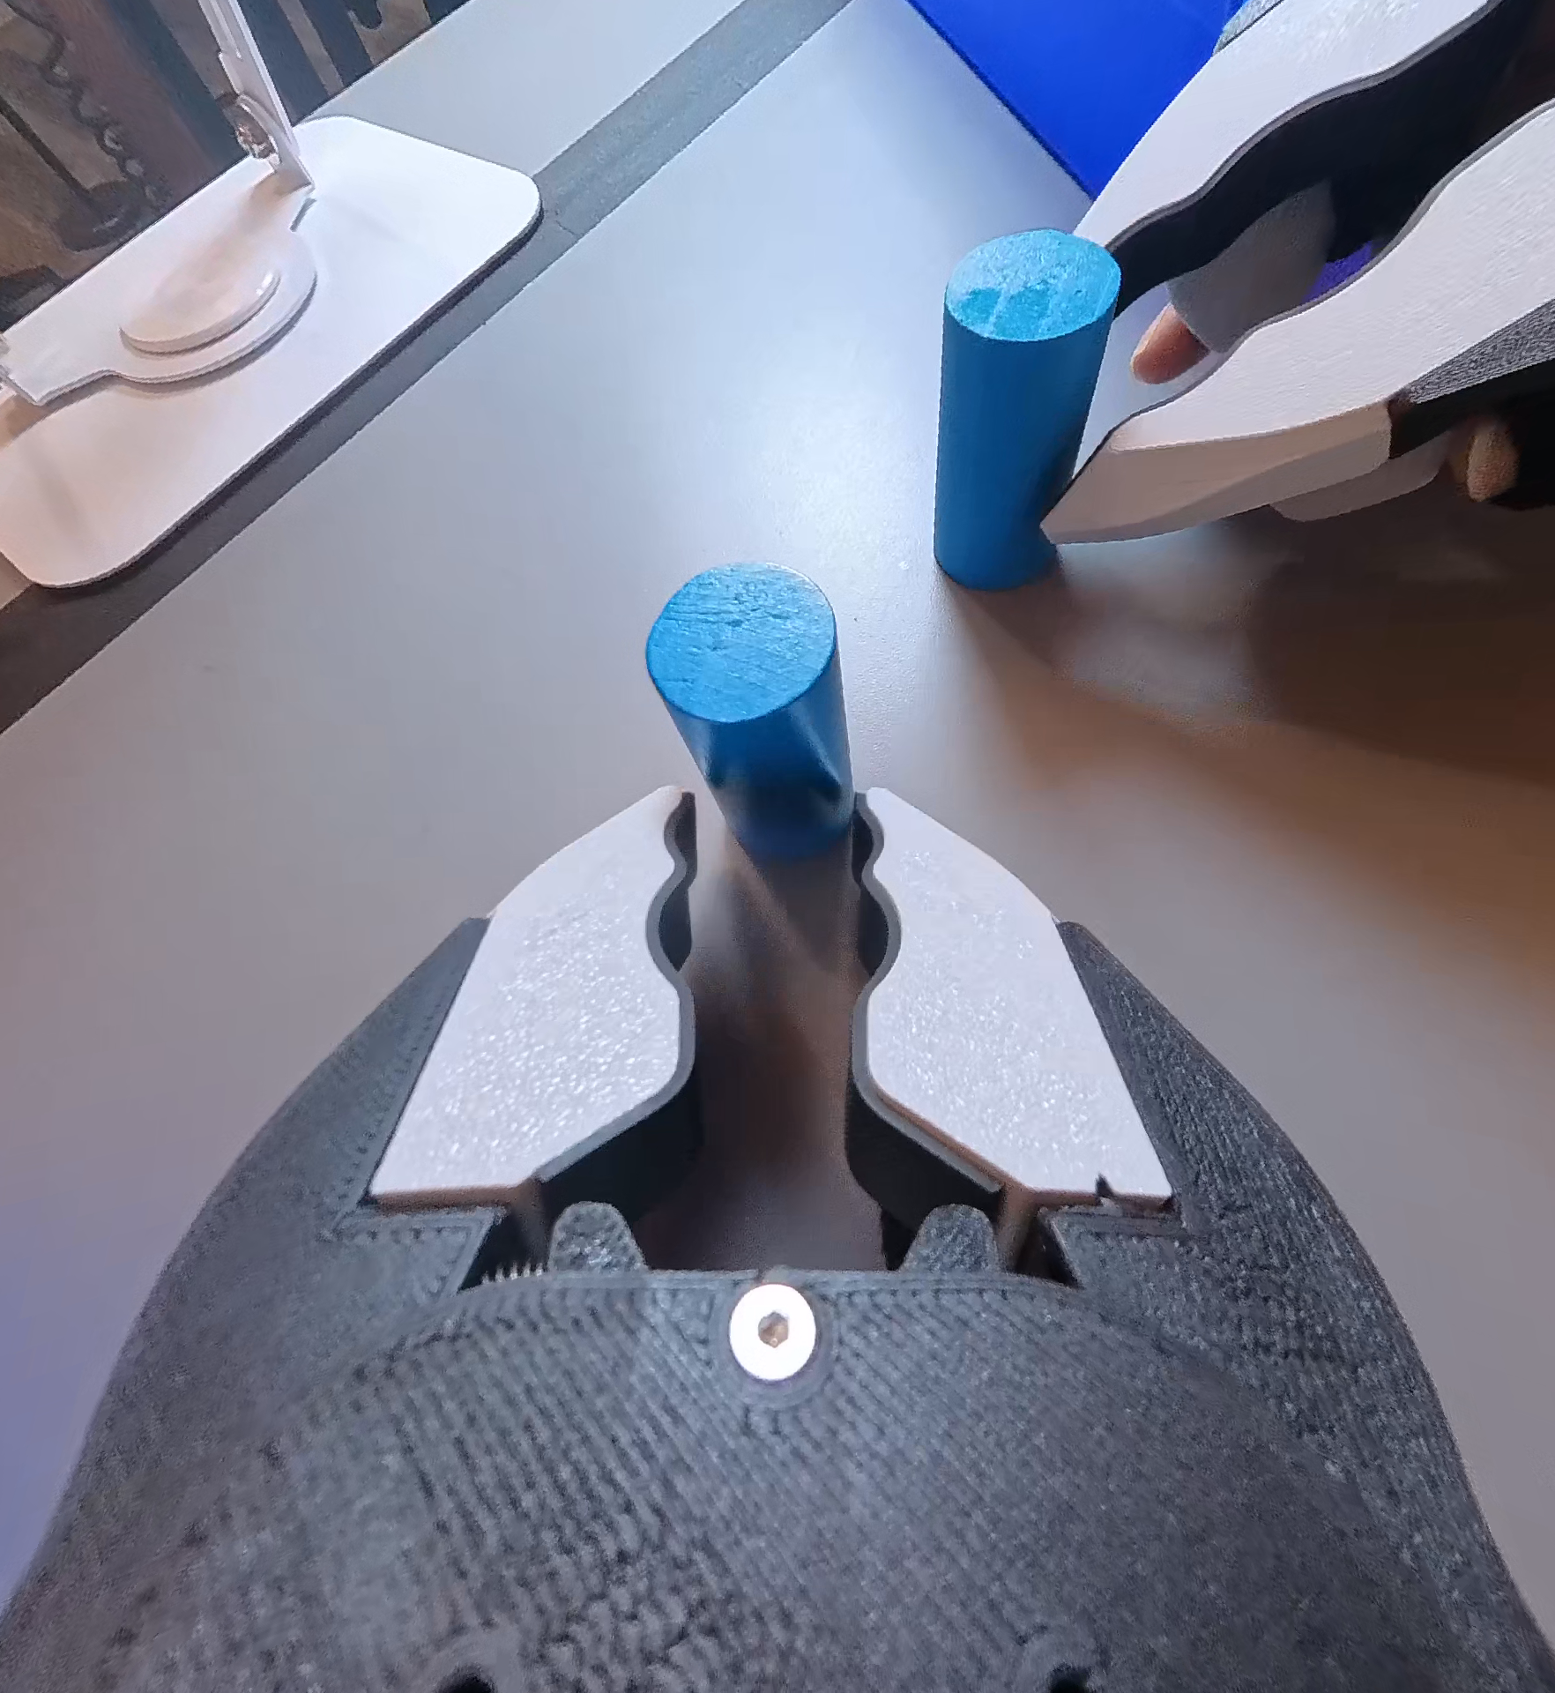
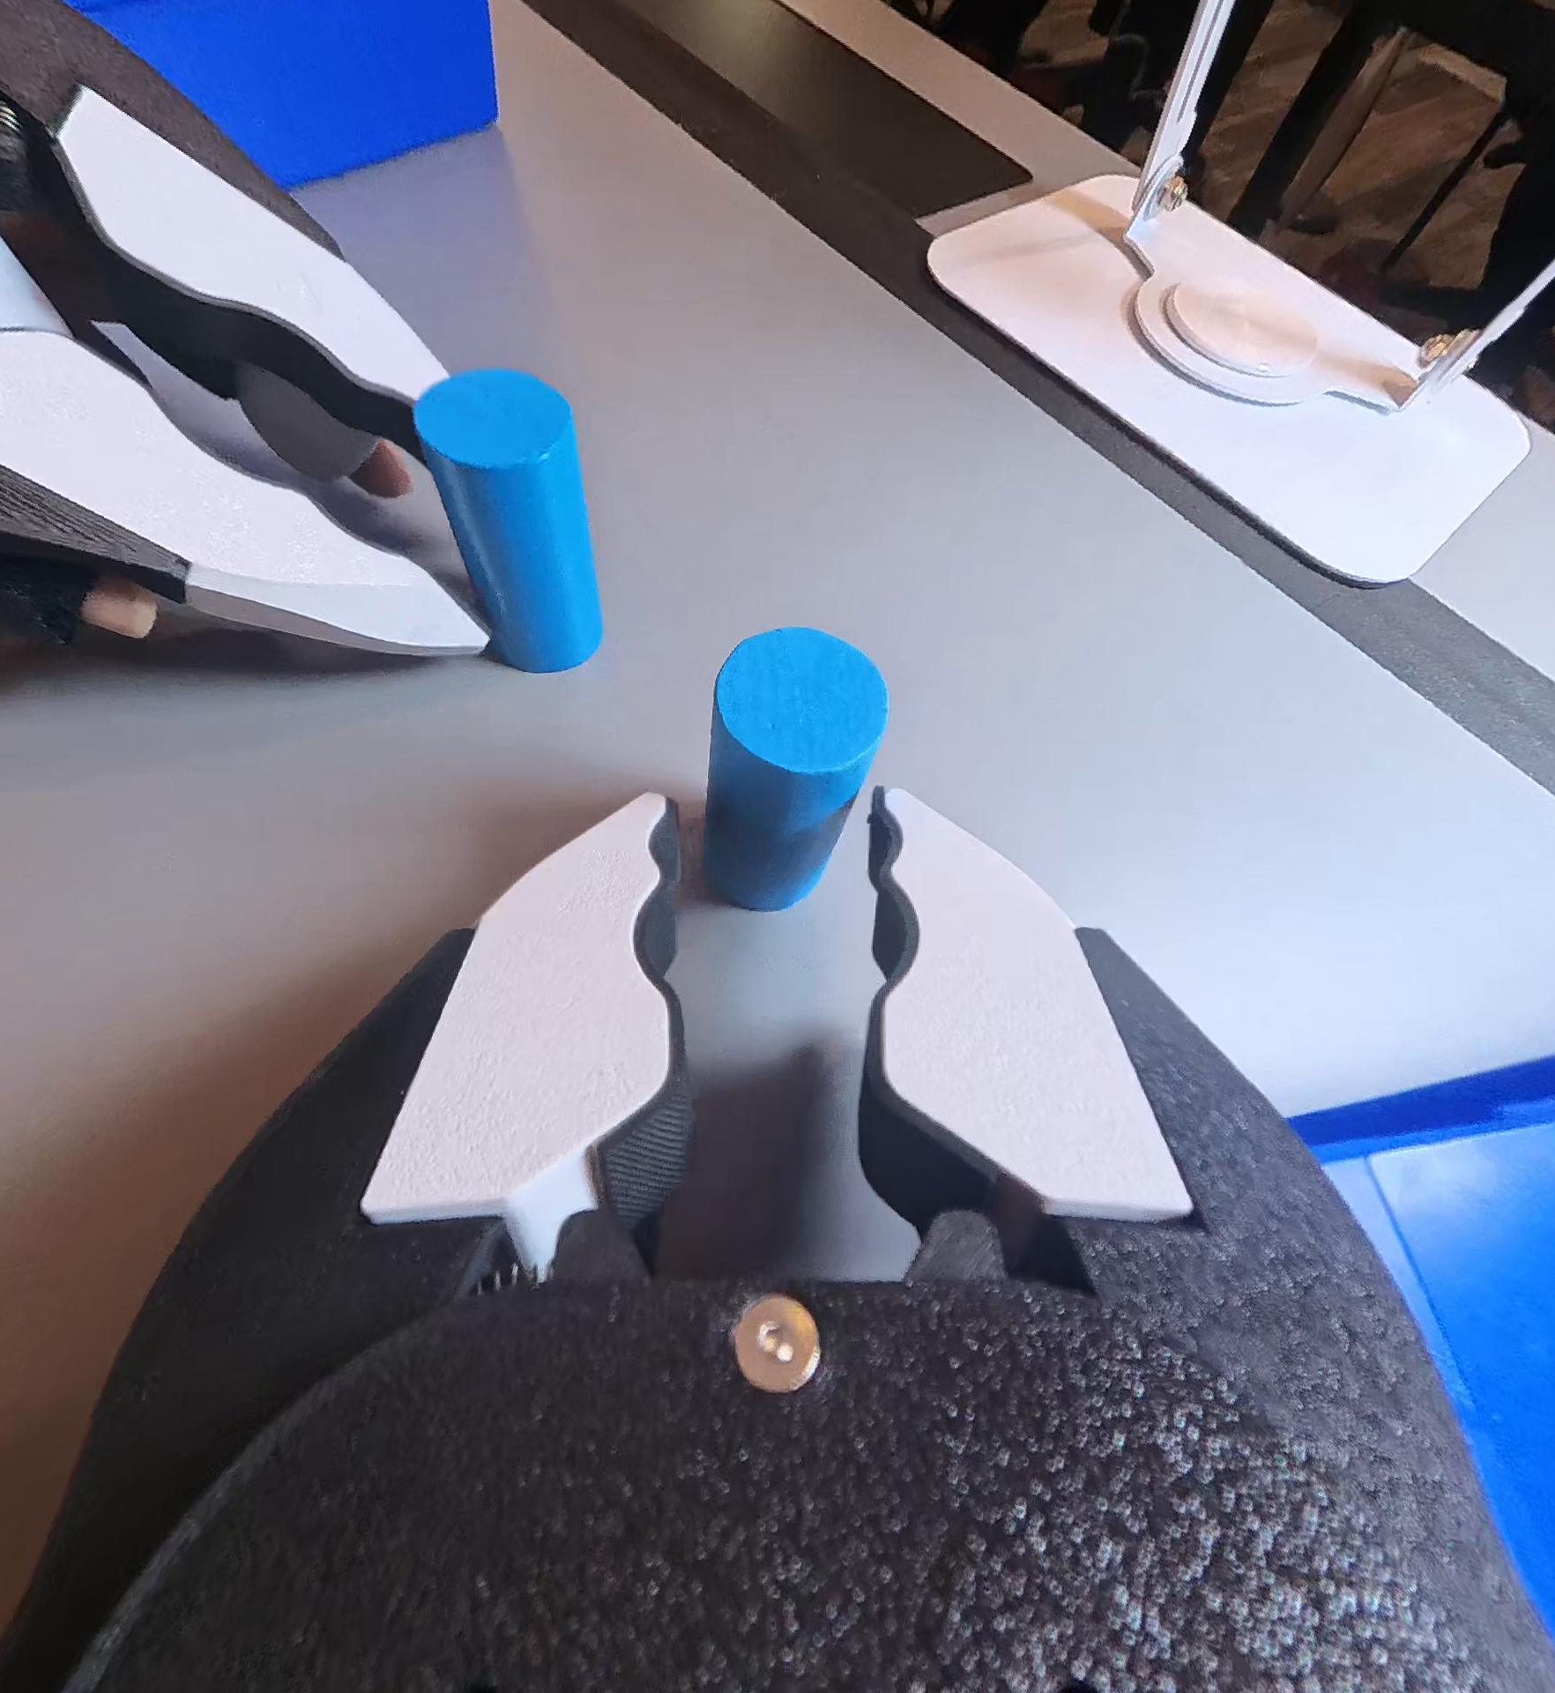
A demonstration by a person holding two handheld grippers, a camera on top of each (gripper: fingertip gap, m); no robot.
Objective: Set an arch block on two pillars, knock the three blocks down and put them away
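Note:
Two blue cylinder pillars stand upright and apart on the grey table. My left gripper (image 1: 774,806) is open, its fingertips flanking the base of the near pillar (image 1: 746,696) with small gaps. My right gripper (image 2: 769,806) is open too, its fingertips on either side of the other pillar (image 2: 792,779) without squeezing it. Each view shows the other gripper farther off at its own pillar: the right gripper (image 1: 1094,394) by the far pillar (image 1: 1012,412), and the left gripper (image 2: 462,513) by the far pillar (image 2: 517,531). No arch block is in view.
A blue bin (image 1: 1058,73) sits at the table's far side; it also shows in the right wrist view (image 2: 1488,1283) beside my right gripper. A white stand base (image 1: 252,302) rests near the table edge and also shows in the right wrist view (image 2: 1259,385). Gloved hands hold the grippers.

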